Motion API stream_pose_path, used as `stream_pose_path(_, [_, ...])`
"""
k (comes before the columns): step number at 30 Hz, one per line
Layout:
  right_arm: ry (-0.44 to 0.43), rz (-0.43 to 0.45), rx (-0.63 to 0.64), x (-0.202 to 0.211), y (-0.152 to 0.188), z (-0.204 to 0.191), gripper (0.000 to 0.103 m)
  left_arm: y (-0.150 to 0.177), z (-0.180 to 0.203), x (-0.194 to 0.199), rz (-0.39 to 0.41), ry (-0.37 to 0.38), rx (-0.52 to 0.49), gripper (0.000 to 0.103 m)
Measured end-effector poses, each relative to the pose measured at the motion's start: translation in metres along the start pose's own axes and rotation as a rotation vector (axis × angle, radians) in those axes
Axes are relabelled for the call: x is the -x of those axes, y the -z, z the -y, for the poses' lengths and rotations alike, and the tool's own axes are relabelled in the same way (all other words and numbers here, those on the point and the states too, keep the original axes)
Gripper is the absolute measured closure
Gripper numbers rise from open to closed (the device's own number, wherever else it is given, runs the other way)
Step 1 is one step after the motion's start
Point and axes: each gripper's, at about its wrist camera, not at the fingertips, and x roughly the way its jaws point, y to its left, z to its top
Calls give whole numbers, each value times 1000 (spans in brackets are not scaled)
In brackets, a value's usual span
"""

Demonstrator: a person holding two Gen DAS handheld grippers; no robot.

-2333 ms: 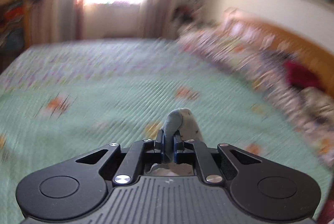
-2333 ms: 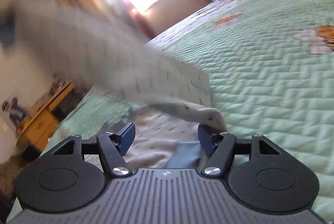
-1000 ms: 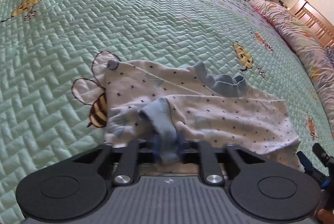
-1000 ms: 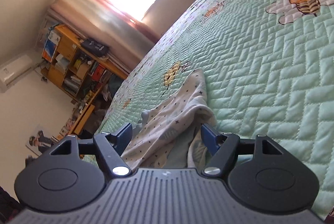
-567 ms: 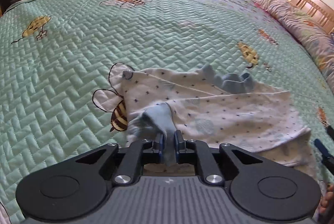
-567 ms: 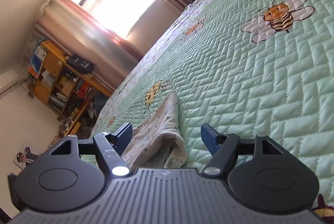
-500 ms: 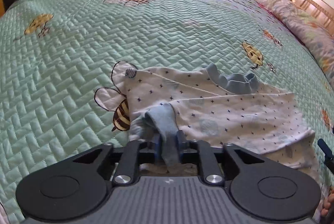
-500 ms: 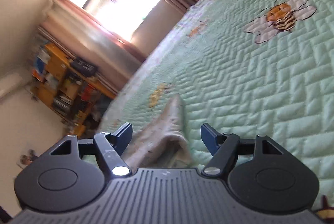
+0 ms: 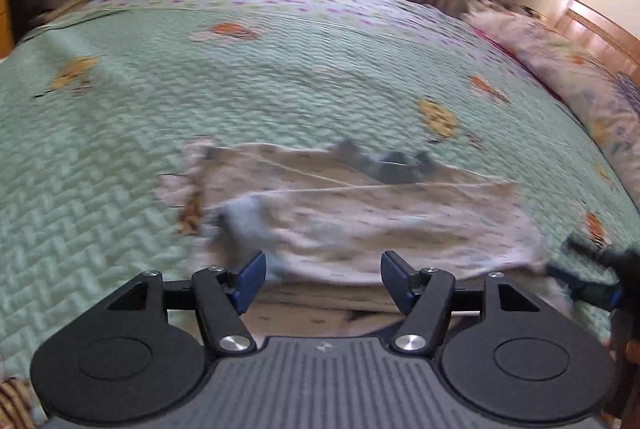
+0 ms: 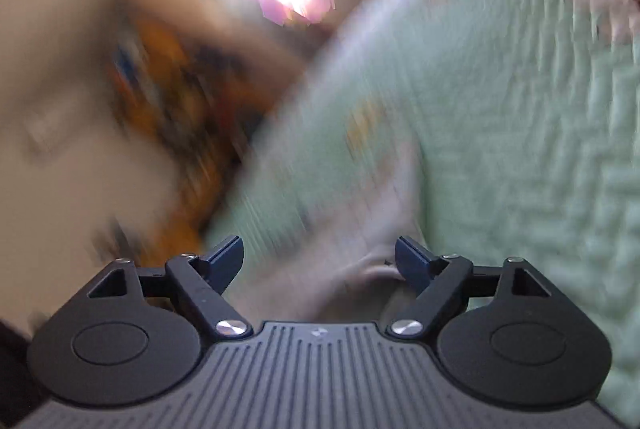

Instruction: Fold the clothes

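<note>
left gripper [image 9: 322, 279] fingers spread, holding nothing | right gripper [image 10: 319, 265] fingers spread, holding nothing | spotted baby garment [image 9: 360, 213] lies flat on bed [image 9: 120, 157], blue cuff [image 9: 244, 219] at 10 o'clock | risk: loose cuff bunches, spoiling fold; blur hampers aim

Both wrist views low over bedspread [image 9: 280, 77], sharing garment [image 9: 360, 213]

A white garment [image 9: 360, 213] with small dark specks and blue-grey cuffs lies mid-frame on a mint-green quilted bedspread [image 9: 120, 133] with orange patches, while black grippers carry blue pads [image 9: 250, 275].
</note>
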Motion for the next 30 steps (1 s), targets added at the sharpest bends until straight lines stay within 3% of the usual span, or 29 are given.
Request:
stream_pose_path(4, [25, 35, -26, 32, -6, 2, 19, -3, 25, -16, -10, 32, -35, 33])
stream_pose_path(8, [-203, 231, -117, 39, -14, 8, 19, -5, 50, -33, -20, 60, -73, 30])
stream_pose_path(10, [-289, 229, -143, 20, -10, 12, 17, -6, 62, -41, -25, 74, -93, 25])
stream_pose_path(12, [-239, 125, -186, -4, -5, 18, 17, -5, 68, -54, -46, 64, -116, 23])
stream_pose_path(15, [-54, -4, -92, -12, 5, 10, 38, 2, 60, -81, -173, 49, -122, 20])
stream_pose_path(17, [4, -29, -21, -6, 11, -2, 38, 8, 53, -77, -158, 70, -136, 19])
stream_pose_path(19, [47, 11, 27, 0, 10, -12, 37, 9, 47, -69, -144, 89, -113, 19])
stream_pose_path(23, [-161, 111, -46, -8, 3, -20, 36, 0, 42, -54, -84, 149, -61, 19])
stream_pose_path(26, [-210, 66, -79, -32, 2, -16, 30, -7, 37, -65, -84, 73, -83, 13])
stream_pose_path(27, [-155, 25, -100, -39, 5, -12, 34, -8, 28, -76, -130, 29, -57, 12])
stream_pose_path(28, [-87, 4, -88, -40, 9, -9, 59, -6, 18, -83, -158, 10, -31, 17])
stream_pose_path(30, [-7, -17, -62, -34, 9, -12, 69, -6, 11, -73, -130, 43, -19, 16])
